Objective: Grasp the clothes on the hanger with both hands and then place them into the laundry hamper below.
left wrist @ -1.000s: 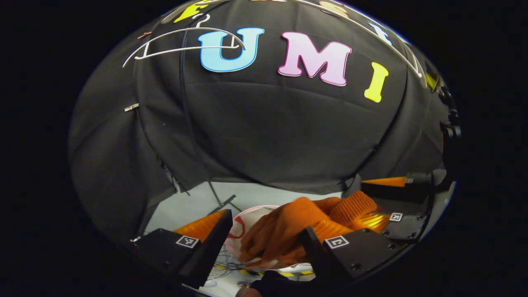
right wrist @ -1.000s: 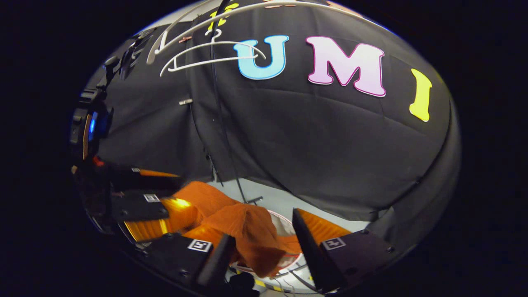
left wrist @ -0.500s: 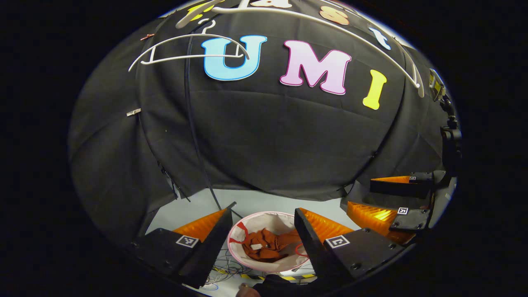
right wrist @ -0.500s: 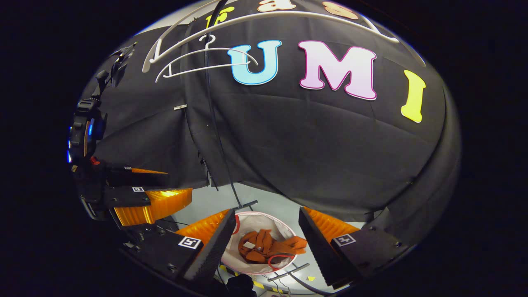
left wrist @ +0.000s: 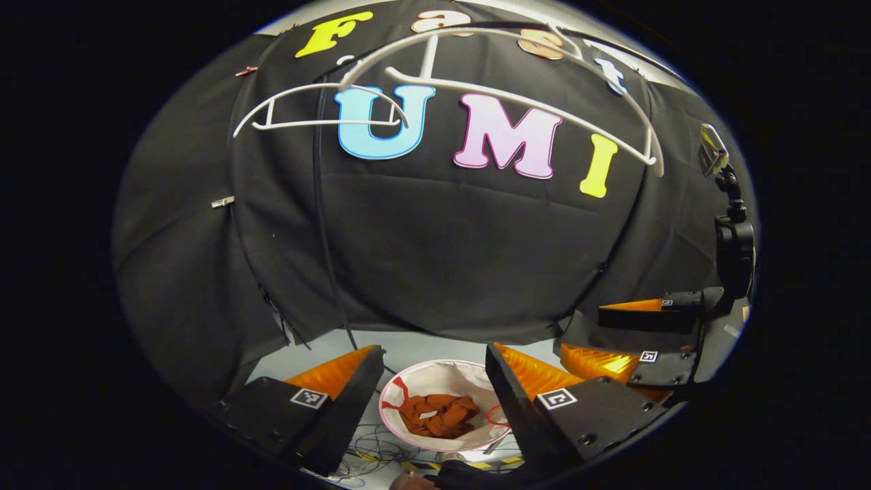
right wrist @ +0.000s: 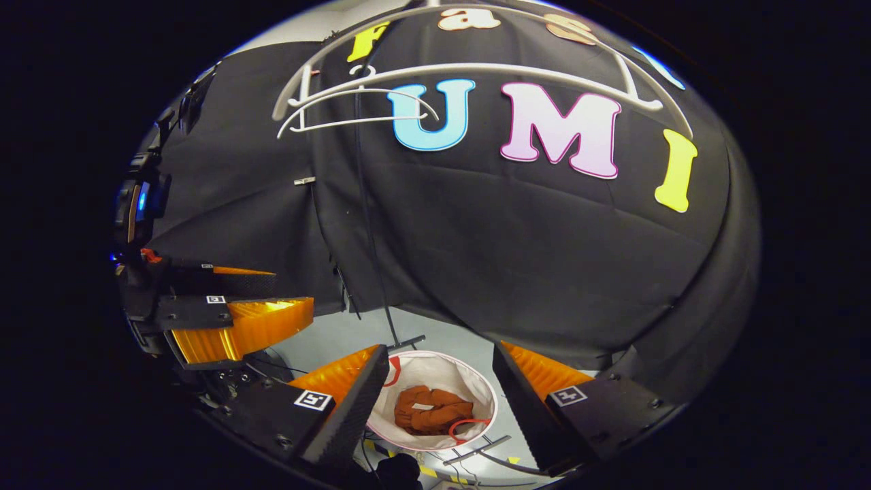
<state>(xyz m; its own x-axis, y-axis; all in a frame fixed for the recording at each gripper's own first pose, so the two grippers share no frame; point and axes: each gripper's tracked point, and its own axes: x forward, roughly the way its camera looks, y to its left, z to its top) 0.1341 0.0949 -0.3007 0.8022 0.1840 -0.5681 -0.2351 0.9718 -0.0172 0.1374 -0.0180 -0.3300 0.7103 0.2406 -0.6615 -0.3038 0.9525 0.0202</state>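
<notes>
Clothes [left wrist: 437, 416], a crumpled orange heap, lie inside the white laundry hamper [left wrist: 435, 374] at lower centre of both views [right wrist: 432, 410]. Left claw [left wrist: 435, 398] and right claw [right wrist: 439, 401] are both released, fingers spread wide above the hamper [right wrist: 469, 381], holding nothing. Bare white hanger [left wrist: 517, 102] spans the upper frame; a second hanger [left wrist: 320, 122] hangs at upper left.
</notes>
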